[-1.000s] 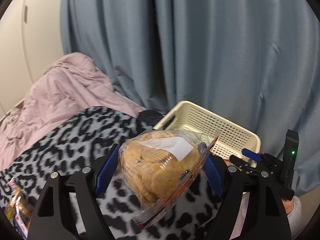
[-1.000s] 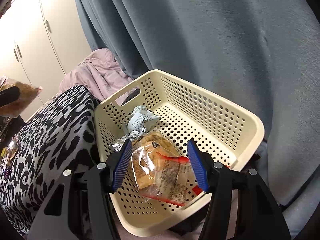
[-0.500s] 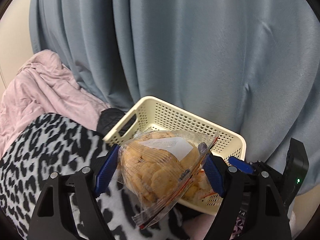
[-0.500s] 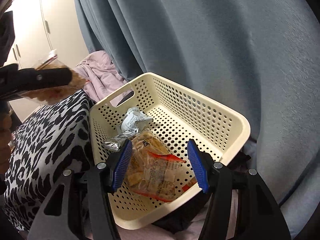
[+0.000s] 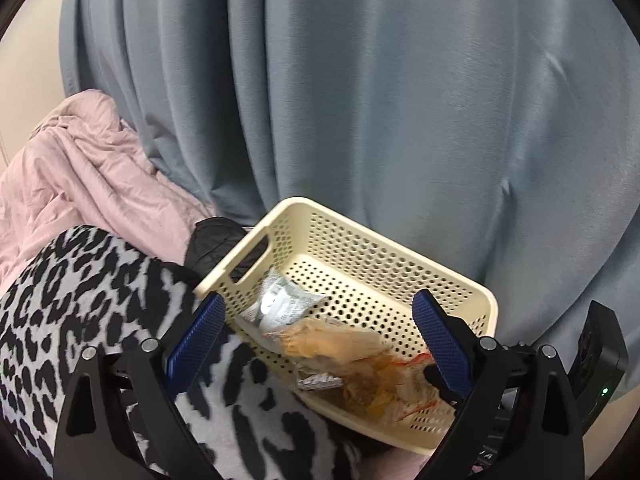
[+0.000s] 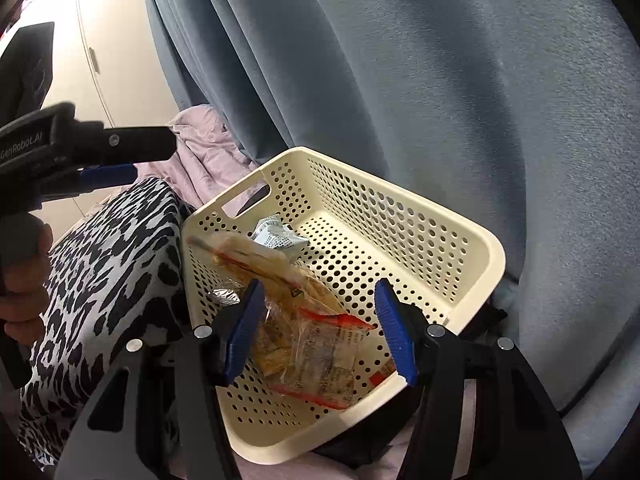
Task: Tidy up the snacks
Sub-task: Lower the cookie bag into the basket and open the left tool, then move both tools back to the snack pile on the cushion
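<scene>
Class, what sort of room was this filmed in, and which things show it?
Probably a bedroom: a rumpled pink bedsheet, a leopard-print blanket, long blue-grey curtains and cream wardrobe doors.

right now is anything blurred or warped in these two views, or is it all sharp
Left wrist view: the cookie bag in the basket is smeared by motion, the rest sharp. Right wrist view: the same bag is streaked, while the red-trimmed packet reads crisp. Both views: fisheye bends the curtain, corners black.
</scene>
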Available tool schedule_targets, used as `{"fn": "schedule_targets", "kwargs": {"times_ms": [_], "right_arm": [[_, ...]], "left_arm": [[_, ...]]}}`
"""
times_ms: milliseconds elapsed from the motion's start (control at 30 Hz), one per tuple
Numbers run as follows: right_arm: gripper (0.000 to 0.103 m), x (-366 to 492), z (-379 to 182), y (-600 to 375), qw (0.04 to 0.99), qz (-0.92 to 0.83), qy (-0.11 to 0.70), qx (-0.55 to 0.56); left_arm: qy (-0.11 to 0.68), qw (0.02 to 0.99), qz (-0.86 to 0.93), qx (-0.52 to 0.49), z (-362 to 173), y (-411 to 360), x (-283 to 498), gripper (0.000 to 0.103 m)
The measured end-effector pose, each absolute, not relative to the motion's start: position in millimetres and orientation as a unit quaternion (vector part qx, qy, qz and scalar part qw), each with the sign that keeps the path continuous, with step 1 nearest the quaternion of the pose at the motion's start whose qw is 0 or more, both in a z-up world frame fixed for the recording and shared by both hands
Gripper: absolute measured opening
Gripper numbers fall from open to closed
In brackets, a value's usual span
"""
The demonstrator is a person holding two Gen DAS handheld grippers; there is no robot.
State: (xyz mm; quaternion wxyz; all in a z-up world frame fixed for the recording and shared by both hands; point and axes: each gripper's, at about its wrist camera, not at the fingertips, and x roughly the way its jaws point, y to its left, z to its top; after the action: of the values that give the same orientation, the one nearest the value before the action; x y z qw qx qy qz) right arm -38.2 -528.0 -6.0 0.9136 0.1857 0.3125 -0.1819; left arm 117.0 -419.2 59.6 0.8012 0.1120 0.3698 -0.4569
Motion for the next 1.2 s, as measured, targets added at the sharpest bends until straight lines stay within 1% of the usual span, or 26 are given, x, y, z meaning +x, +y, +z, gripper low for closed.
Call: {"fn": "schedule_targets", "kwargs": {"times_ms": [633,1200], "right_arm": [[0.059,-21.9,6.3,-500.5,0.923,-0.146,0.309,0.175],[0.059,25.2,23.3,-413.7,0.939,-0.044,0.315,0.133]], "left_arm": [[0.362,0.832,-0.41,0.095,74.3,-358.5,125.5,0.094],[0.346,0.878,-0.323,0.067,89.9,-245.9,142.9,0.094]]}}
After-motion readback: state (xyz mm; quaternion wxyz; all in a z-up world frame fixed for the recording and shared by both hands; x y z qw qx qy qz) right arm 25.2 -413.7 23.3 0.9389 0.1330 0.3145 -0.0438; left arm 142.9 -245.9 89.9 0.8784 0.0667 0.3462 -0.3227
